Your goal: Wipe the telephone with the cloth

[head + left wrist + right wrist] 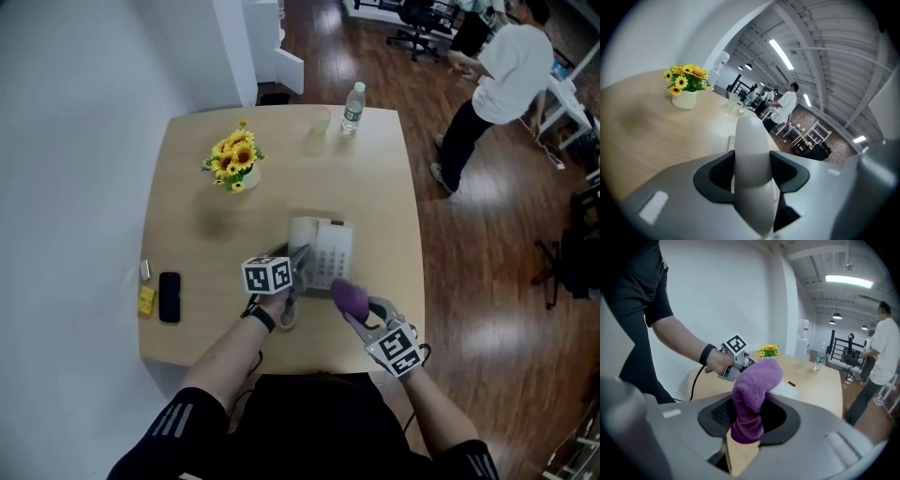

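Since the right gripper carries the cloth, start there: jaws closed on the purple cloth's lower part, w/ a rounded wad standing out past the tips; nothing else in the grip.

Key relation: the telephone lies just ahead and slightly left of that wad; the cloth hangs at the phone's near right corner, very close, but contact can't be confirmed. The phone's long axis runs roughly away from the person, so a wipe would prob. travel fwd along it; the right gripper is the one placed to do it.

Left gripper: jaws clamped on the white handset, which runs lengthwise btwn them and sticks out beyond the tips; it sits at the phone's left side, and whether the handset is lifted off the cradle can't be told.

The phone is near the table's centre, toward the person's edge. Further out: a pot of yellow flowers back left, well apart; a water bottle at the far edge.
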Available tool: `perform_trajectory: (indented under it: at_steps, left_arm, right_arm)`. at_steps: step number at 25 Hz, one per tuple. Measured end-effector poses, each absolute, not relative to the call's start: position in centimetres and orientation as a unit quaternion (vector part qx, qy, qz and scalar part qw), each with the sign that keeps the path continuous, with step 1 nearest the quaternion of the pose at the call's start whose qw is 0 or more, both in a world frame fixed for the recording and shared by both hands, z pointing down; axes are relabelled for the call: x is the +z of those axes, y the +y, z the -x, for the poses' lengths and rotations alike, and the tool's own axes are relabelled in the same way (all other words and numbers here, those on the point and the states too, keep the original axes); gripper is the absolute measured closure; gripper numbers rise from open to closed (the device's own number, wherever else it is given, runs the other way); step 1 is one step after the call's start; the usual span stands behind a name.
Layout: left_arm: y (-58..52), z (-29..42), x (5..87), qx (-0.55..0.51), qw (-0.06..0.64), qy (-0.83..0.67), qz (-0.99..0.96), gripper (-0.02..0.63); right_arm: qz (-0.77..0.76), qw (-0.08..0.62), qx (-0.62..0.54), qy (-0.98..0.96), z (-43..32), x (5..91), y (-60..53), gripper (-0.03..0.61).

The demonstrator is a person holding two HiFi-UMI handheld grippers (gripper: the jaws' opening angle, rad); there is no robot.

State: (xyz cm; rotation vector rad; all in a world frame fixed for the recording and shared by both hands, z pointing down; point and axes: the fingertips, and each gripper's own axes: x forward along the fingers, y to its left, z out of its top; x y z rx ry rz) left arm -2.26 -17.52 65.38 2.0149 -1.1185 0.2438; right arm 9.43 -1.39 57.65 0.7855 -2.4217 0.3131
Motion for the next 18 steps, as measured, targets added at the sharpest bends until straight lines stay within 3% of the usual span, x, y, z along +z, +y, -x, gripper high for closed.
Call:
perform_trajectory:
  at_steps: [7,18]
  left_arm:
    - [-19.0,0.0,70.2,0.217,0.359,-0.48,-0.77,0.397]
    - [-19.7,-0.6,71.6,0.257,0.345,-0.503,-0.749,0.391]
  right_arm:
    - [-0.325,0.256,0.146,-0.899,-12.3,57.0,-0.2,0.446]
    - [-0.337,0.254,0.175,-0.89,-14.0,58.2,1.4,0.446]
